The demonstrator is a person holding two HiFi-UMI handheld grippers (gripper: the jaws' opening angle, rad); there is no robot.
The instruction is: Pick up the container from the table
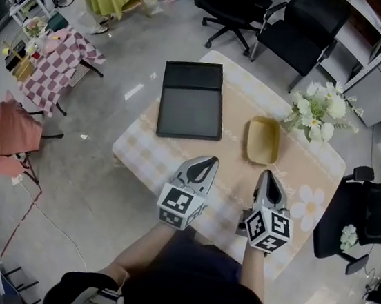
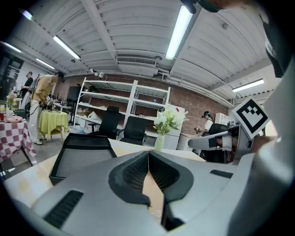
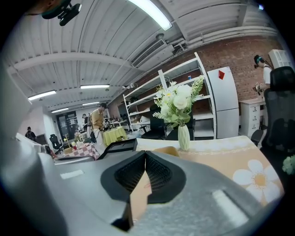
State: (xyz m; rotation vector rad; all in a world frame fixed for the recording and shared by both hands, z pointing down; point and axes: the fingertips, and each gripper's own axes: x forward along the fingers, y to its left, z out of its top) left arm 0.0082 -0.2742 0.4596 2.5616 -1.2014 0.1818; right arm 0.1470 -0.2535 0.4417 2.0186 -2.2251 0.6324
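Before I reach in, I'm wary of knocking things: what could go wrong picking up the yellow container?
The left claw and right claw are both shut, so they would likely push the yellow container rather than grip it. The flower vase stands near it and could be tipped by the right claw.

Container: mustard yellow. Tray, left of it: black. Tablecloth: peach centre, pale check border, white daisy print at right; far-left cloth: red-and-white check.
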